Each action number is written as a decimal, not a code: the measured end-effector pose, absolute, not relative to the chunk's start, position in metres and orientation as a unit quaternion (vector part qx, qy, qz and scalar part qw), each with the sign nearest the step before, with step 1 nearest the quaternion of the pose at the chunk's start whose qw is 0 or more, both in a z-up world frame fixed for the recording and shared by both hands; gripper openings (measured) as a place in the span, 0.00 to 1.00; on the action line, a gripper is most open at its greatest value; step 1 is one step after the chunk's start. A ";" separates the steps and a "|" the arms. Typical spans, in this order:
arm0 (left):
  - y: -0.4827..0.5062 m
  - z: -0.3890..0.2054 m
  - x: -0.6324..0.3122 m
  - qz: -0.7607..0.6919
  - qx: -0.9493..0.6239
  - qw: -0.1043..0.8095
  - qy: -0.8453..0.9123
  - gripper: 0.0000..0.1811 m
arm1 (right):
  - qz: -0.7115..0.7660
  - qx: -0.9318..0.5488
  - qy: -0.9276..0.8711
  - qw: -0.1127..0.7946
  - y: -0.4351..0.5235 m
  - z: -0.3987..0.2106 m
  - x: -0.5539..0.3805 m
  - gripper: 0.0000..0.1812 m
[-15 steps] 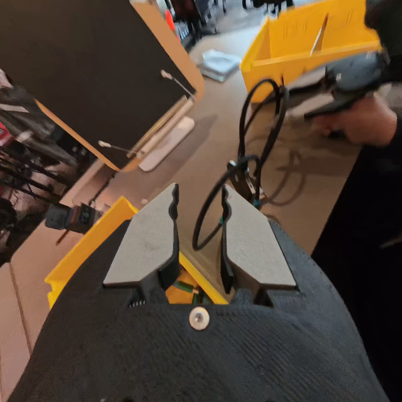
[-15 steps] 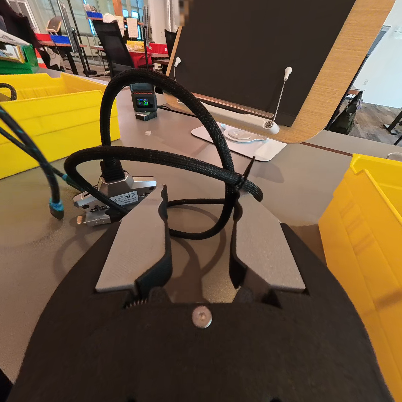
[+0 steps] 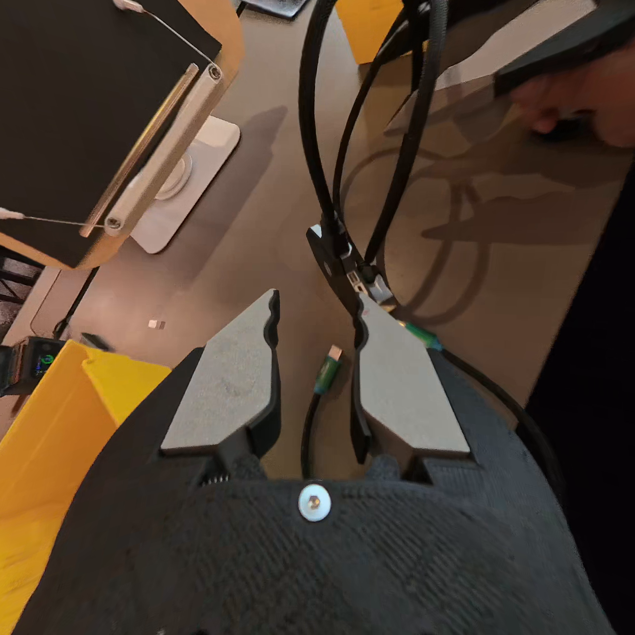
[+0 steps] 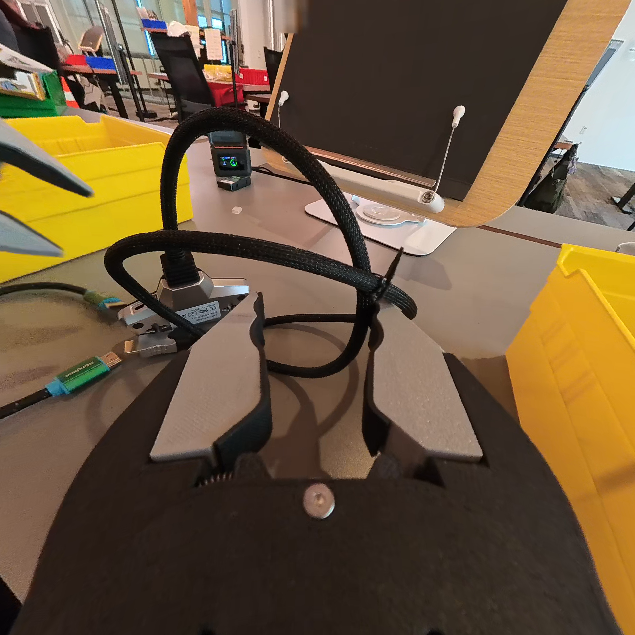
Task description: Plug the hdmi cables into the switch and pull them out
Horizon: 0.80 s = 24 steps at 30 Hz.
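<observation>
The left gripper [image 3: 316, 319] hangs above the table [image 3: 240, 240] with its jaws spread and nothing between them. Directly below the gap lies a green-shelled HDMI plug [image 3: 328, 372], its metal tip bare and pointing forward toward the switch [image 3: 338, 264], which sits just ahead of the right fingertip. A second green plug [image 3: 421, 336] shows past the outer edge of the same finger.

The right gripper [image 4: 318, 309] is also spread and empty. The switch [image 4: 192, 302] lies just ahead of its left fingertip, with its own thick braided cable [image 4: 261, 137] looping up and over, cinched by a cable tie [image 4: 390, 275] just ahead of the right fingertip. Both green plugs lie to the left of this gripper: the nearer one [image 4: 84, 372] stops short of the switch, and the farther one [image 4: 103, 300] lies close to a port without being seated, as far as can be judged.

Status, as a judgement: both HDMI cables are out of the switch and neither gripper holds anything. The frames alone do not show whether the plugging stage is still to come or the pulling stage is complete.

Limits of visibility:
- The switch ports are small and partly covered by the braided cable; whether a silver connector [image 4: 151, 347] at its near edge is seated cannot be confirmed.
- In the left wrist view the right finger covers part of the switch.
- The far ends of the green cables run out of frame.
</observation>
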State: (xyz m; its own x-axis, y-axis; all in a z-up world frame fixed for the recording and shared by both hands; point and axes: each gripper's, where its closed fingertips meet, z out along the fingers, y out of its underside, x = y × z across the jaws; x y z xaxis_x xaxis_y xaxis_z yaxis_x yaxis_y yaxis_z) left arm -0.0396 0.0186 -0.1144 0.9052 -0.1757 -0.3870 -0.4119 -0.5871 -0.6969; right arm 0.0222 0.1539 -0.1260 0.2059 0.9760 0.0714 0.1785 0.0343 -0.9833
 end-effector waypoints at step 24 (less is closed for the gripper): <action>0.101 -0.092 -0.066 0.189 -0.835 0.507 0.100 0.06 | 0.388 -0.561 -0.515 0.519 0.144 -0.123 0.023 0.36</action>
State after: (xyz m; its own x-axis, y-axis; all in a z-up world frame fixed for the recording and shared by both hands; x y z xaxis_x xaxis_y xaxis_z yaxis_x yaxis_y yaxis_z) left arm -0.0656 0.1011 -0.0922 0.9082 0.0247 -0.4177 -0.3593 -0.4658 -0.8087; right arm 0.0226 0.1443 -0.1231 0.1686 0.9807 0.0989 0.1755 0.0689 -0.9821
